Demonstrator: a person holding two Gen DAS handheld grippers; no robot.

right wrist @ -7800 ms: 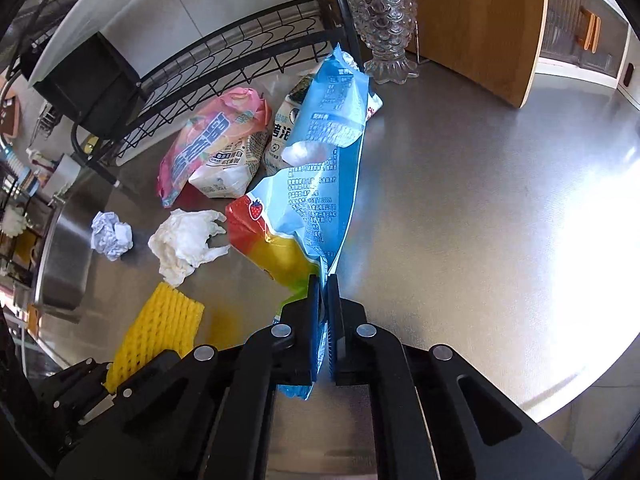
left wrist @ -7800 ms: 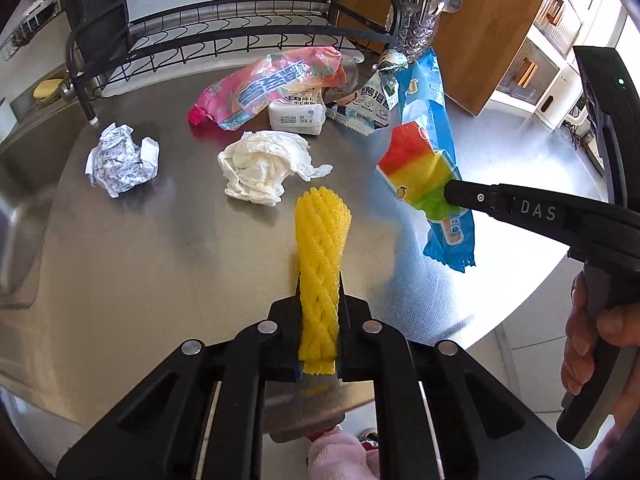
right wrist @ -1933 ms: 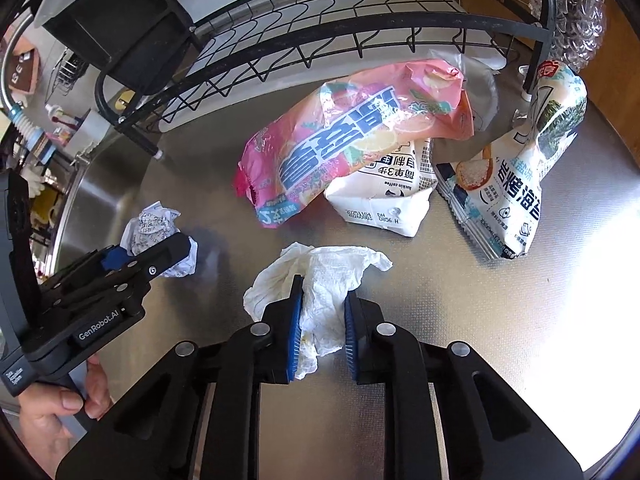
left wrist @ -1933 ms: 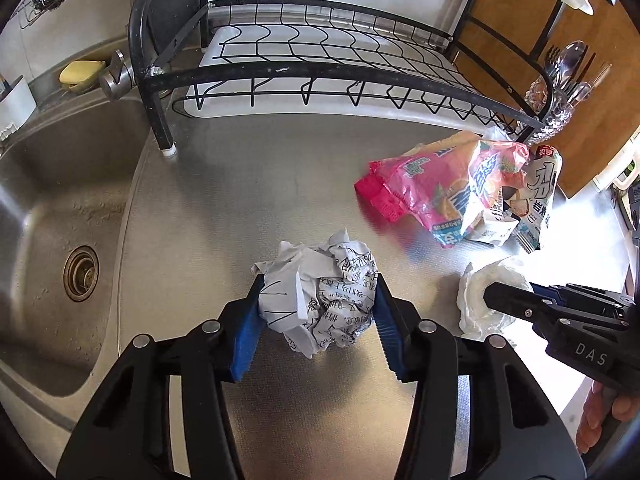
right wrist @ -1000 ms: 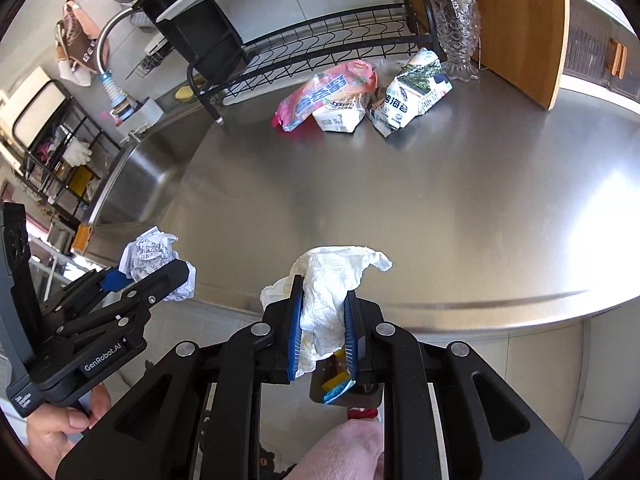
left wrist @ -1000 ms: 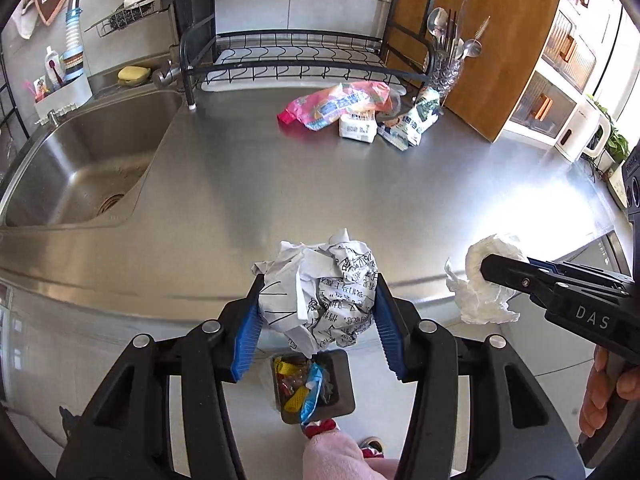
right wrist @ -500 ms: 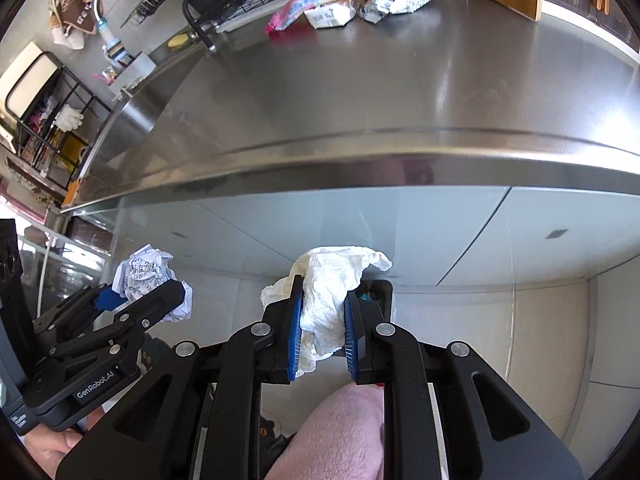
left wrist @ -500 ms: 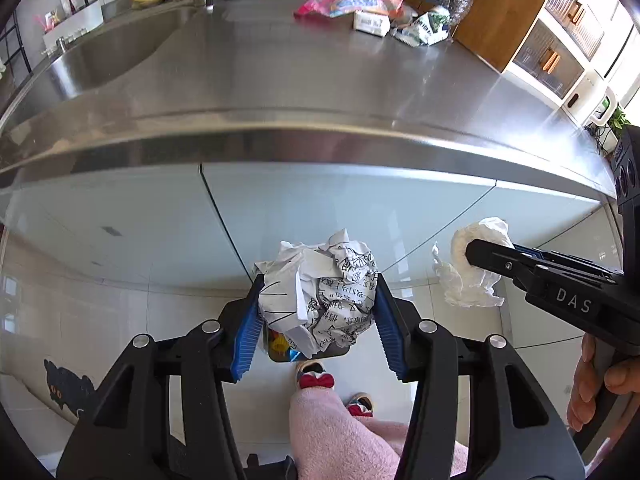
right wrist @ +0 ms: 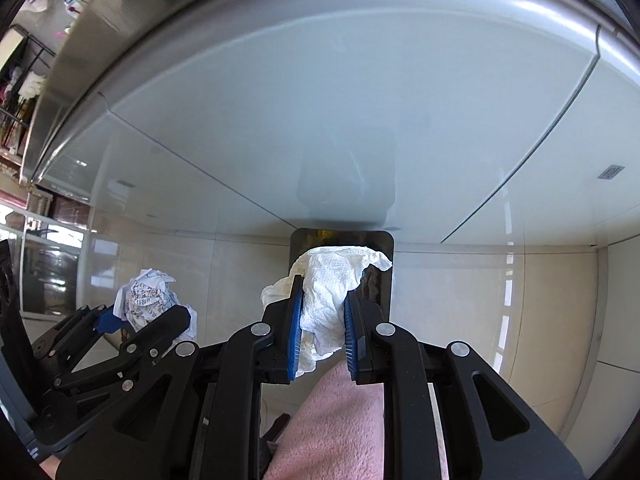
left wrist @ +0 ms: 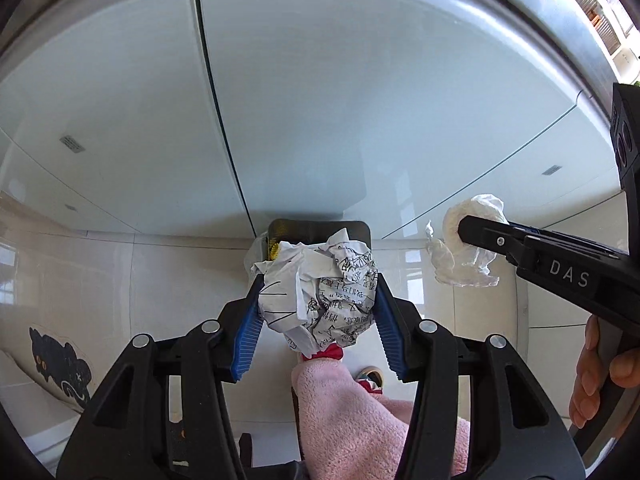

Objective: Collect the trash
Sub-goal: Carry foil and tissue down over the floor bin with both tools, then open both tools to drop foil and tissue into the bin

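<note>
Pale glossy cabinet doors [left wrist: 320, 100] fill the background above a cream tiled floor [left wrist: 160, 272], where a dark trash bin [right wrist: 342, 240] stands against the cabinet base. Over it, the left gripper [left wrist: 316, 312] clamps a crumpled printed paper ball [left wrist: 320, 292] at roughly half span. Beside it, the right gripper [right wrist: 322, 316], nearly closed, pinches a white tissue [right wrist: 332, 280].
</note>
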